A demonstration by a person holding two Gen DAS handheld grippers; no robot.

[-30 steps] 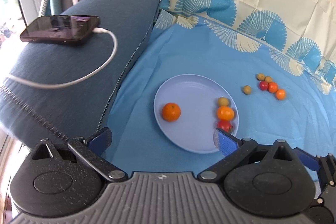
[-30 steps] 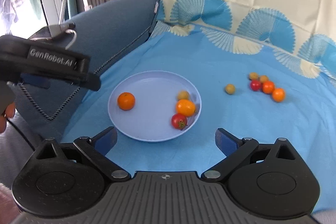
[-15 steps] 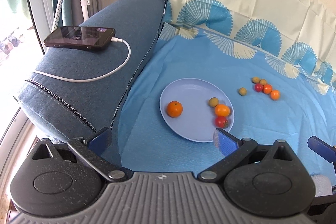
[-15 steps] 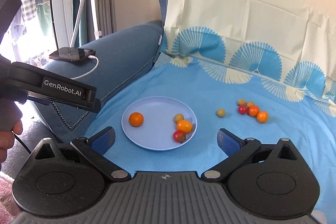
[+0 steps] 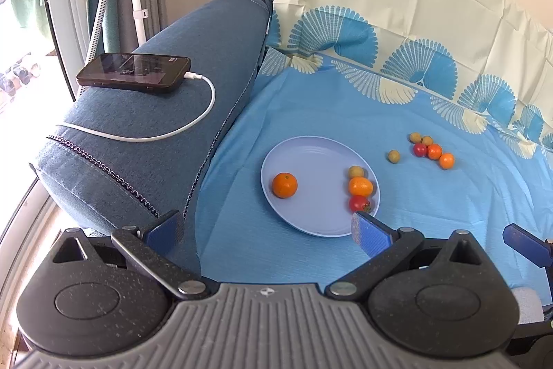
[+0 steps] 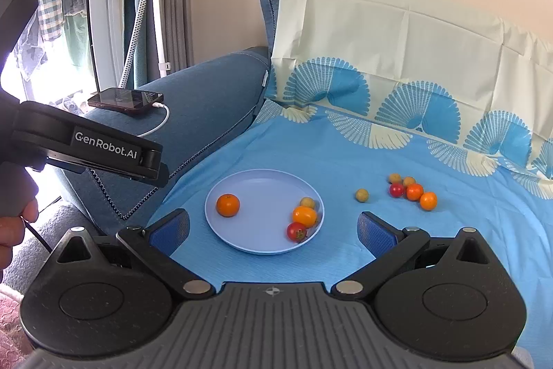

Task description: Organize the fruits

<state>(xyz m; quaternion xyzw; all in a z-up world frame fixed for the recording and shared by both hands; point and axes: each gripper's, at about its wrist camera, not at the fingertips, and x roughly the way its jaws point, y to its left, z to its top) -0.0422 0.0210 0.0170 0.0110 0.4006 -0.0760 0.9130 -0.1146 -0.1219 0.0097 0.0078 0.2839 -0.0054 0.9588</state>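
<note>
The left gripper (image 5: 266,227) hangs empty with its fingers spread wide, well back from the blue cloth (image 5: 311,113), and the right gripper (image 6: 273,227) is likewise spread and empty. On the left a phone (image 5: 134,72) lies on the sofa arm (image 5: 166,127); further right the plate (image 6: 262,189) holds an orange (image 6: 228,205) alone and three small fruits against its right rim. Right again, a lone yellowish fruit (image 6: 362,195) and a cluster of five (image 6: 411,191) wait on the cloth, likely next for the plate.
</note>
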